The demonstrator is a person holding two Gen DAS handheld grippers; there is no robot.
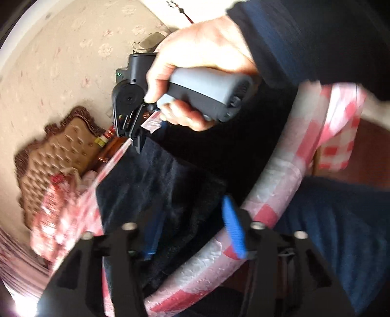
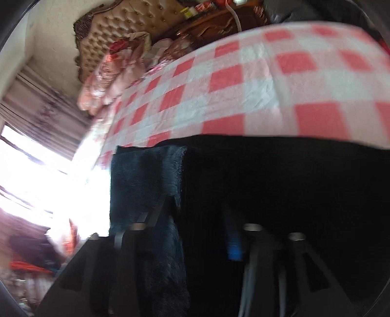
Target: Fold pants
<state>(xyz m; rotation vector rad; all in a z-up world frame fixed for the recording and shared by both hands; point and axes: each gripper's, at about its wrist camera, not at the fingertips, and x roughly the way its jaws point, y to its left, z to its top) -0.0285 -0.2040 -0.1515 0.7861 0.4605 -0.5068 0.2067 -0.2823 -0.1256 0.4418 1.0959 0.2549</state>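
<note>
Dark navy fleecy pants lie on a bed with a red-and-white checked sheet, near its edge. My left gripper hangs over them with its jaws apart; the fabric lies between its blue pads and they do not press on it. Farther along the pants, a person's hand holds my right gripper pointing down at the cloth. In the right wrist view the pants fill the lower half, one fuzzy layer folded over. My right gripper is open above that layer.
A tufted headboard stands at the bed's far end, with a heap of pink and red bedding before it. A wooden nightstand is beside it. A bright window glares at the left. Checked sheet stretches beyond the pants.
</note>
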